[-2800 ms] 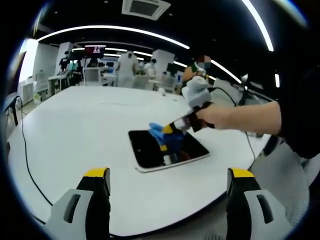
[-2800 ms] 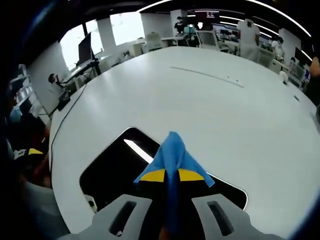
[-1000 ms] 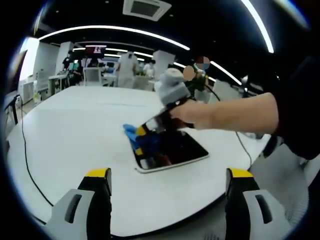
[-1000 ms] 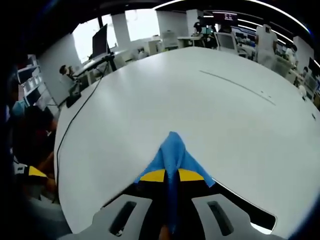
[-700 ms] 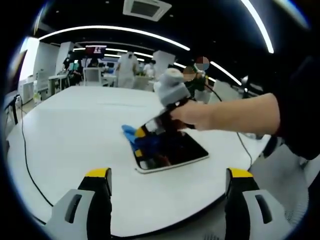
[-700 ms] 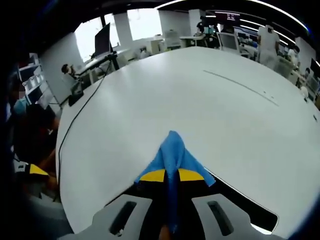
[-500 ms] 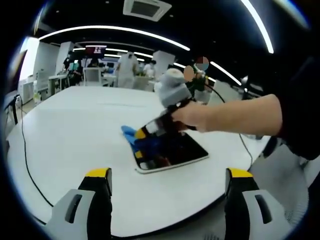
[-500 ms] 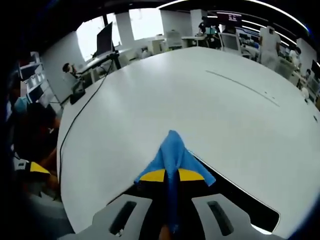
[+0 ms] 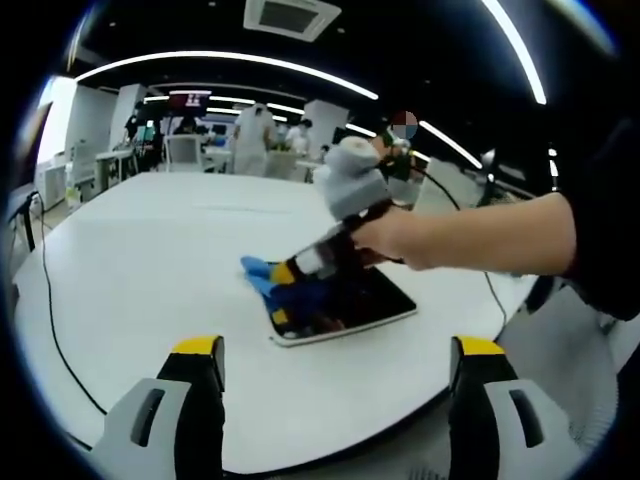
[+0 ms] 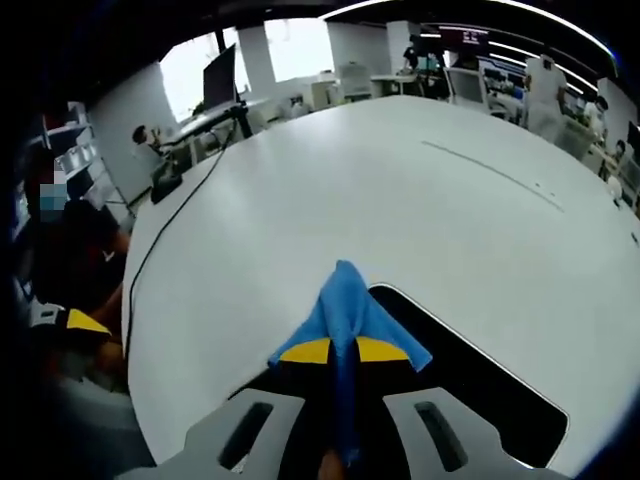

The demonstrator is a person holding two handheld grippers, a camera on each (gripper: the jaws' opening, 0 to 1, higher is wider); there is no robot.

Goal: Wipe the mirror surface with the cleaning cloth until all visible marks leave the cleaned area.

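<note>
Step in hand: the wiping of the mirror is in progress, as I judge; the cloth is at the far-left corner of the glass as the left gripper view shows it.
Right gripper (image 10: 345,362): clenched on the blue cleaning cloth (image 10: 348,303), which is pinched between the jaws and sticks out in front of them.
Left gripper (image 9: 338,400): jaws wide apart, nothing between them; it hangs over the near table edge, well apart from the mirror.
Mirror (image 9: 360,300): a dark rectangle with rounded corners, flat on the white table (image 9: 140,250).
Cloth position: its tip lies at the mirror's edge, partly over the table.
Marks: I cannot tell from these views whether any are left on the glass.
Next move: probably a stroke back across the glass, with the cloth pressed flat.
</note>
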